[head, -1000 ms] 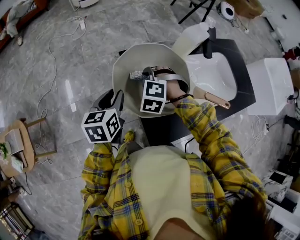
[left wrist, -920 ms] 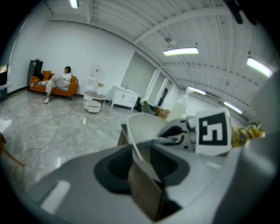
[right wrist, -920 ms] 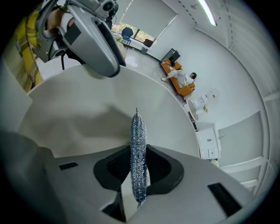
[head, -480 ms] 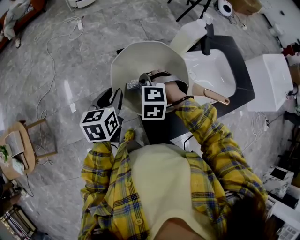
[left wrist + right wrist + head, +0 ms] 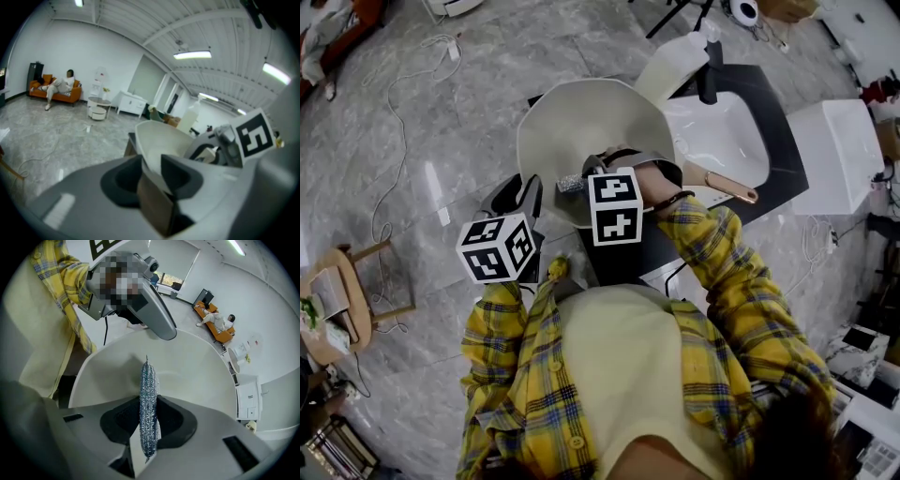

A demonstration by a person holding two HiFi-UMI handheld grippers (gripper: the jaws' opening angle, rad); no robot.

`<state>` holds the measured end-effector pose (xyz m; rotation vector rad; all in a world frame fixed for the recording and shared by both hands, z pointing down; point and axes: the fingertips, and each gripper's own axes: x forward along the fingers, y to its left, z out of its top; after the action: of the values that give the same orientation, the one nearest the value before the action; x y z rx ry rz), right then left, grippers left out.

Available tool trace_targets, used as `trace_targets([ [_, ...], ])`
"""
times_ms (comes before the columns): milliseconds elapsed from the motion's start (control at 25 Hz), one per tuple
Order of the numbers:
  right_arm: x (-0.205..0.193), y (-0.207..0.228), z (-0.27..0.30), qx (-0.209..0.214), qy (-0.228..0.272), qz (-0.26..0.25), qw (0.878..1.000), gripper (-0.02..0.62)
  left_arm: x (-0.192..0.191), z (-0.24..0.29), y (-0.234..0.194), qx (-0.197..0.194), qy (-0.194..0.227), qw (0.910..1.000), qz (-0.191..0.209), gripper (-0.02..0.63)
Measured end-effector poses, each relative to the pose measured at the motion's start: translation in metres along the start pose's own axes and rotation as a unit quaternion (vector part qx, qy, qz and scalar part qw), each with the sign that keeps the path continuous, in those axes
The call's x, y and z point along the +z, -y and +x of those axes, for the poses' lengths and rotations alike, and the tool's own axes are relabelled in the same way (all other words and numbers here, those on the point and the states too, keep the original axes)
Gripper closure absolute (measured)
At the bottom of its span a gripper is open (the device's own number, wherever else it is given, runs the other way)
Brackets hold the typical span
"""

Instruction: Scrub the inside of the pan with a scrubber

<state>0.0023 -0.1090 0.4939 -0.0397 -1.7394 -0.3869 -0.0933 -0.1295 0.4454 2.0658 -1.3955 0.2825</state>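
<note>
A large cream pan [image 5: 581, 122] is held tilted over the floor, just left of the sink. My left gripper [image 5: 530, 199] is at its near left edge, shut on the pan's brown handle [image 5: 157, 206]; the pan's bowl [image 5: 159, 140] rises just beyond the jaws. My right gripper [image 5: 581, 180] is shut on a silver wire scrubber [image 5: 571, 183], which is at the pan's inner wall close to the near rim. In the right gripper view the scrubber [image 5: 148, 399] stands on edge between the jaws, with the pan's inside [image 5: 197, 376] behind it.
A white sink [image 5: 722, 141] is set in a black counter [image 5: 783, 112] to the right, with a black tap [image 5: 708, 84] and a copper-coloured handle [image 5: 731, 187]. A white box [image 5: 848, 155] stands further right. A wooden stool [image 5: 347, 291] and cables [image 5: 403, 103] are on the floor.
My right gripper has drawn the scrubber down the pan's inside toward the near rim. The left gripper has kept its hold and hardly moved.
</note>
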Motion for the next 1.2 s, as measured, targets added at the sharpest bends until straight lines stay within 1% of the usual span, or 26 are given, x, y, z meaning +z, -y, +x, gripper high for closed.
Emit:
trace_targets([
  [360, -0.013, -0.027, -0.012, 0.088, 0.000, 0.008, 0.996, 0.514, -0.001, 0.002, 0.000, -0.004, -0.002, 1.0000, -0.001, 0.479],
  [400, -0.015, -0.027, -0.014, 0.092, 0.002, 0.010, 0.996, 0.514, -0.001, 0.002, 0.000, -0.003, -0.002, 1.0000, 0.000, 0.479],
  [480, -0.017, -0.020, -0.016, 0.081, 0.011, 0.019, 0.996, 0.514, -0.001, 0.002, 0.000, -0.001, -0.003, 1.0000, 0.002, 0.479],
  [560, -0.020, -0.006, -0.018, 0.052, 0.020, 0.032, 0.998, 0.514, -0.001, 0.002, 0.000, 0.000, -0.003, 1.0000, 0.003, 0.479],
  [680, -0.020, 0.023, -0.018, -0.022, 0.026, 0.032, 0.999, 0.514, -0.001, 0.002, 0.000, 0.001, -0.002, 1.0000, 0.002, 0.479],
  [800, -0.015, 0.051, -0.018, -0.102, 0.025, 0.001, 0.995, 0.514, -0.001, 0.001, 0.000, 0.003, -0.001, 1.0000, 0.001, 0.479],
  [880, -0.012, 0.068, -0.017, -0.144, 0.021, -0.020, 0.989, 0.514, -0.001, 0.001, -0.001, 0.004, -0.001, 1.0000, -0.001, 0.479],
  [1040, -0.013, 0.095, -0.011, -0.208, 0.008, -0.055, 0.977, 0.514, -0.001, 0.001, 0.000, 0.008, 0.000, 1.0000, -0.001, 0.479],
  [1200, -0.016, 0.109, -0.006, -0.245, -0.012, -0.089, 0.965, 0.514, -0.001, 0.000, 0.000, 0.009, -0.001, 1.0000, 0.000, 0.479],
])
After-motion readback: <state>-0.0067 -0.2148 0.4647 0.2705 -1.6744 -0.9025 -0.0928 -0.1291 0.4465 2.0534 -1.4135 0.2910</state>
